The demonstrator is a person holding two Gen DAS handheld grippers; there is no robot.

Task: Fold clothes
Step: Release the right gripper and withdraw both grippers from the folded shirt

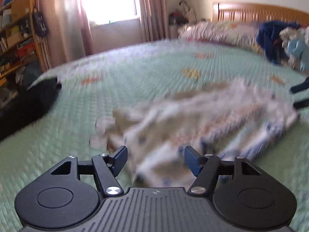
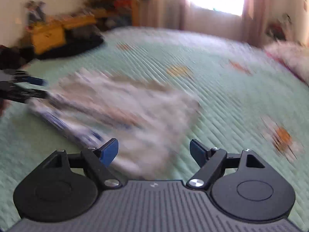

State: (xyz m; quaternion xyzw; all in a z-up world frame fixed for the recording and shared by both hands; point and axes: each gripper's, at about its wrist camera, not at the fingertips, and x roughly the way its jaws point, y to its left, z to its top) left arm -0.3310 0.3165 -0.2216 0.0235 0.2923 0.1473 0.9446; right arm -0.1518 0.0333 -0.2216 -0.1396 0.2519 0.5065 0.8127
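My left tongs (image 1: 156, 160) stand open with nothing pinched between the blue pads (image 1: 193, 161); they hover low over the near edge of the patterned garment (image 1: 193, 116), which lies below and beyond them. My right tongs (image 2: 154, 152) are open too and hold nothing, their pads apart above the opposite side of the same cloth. In the right wrist view my left tongs reach in from the left edge, near one end of the garment; in the left wrist view the tips of my right tongs show at the right margin, near its far end. Both pictures are smeared, so I cannot say whether any pad brushes the fabric.

The garment is pale with blue and reddish print, spread loosely and still rumpled on the green quilted bedspread (image 1: 135, 73), roughly mid-bed. I judge it lies there because the bed gives a broad flat place to fold, and my two tongs sit on either side so that each can take an edge.

Further out, a pillow (image 1: 218, 31) and a heap of blue clothes (image 1: 274, 38) rest by the wooden headboard (image 1: 260, 12), probably waiting their turn. A dark bundle (image 1: 40, 94) sits at the bed's far edge, with shelves (image 1: 15, 29) and a curtained window (image 1: 110, 2) behind.
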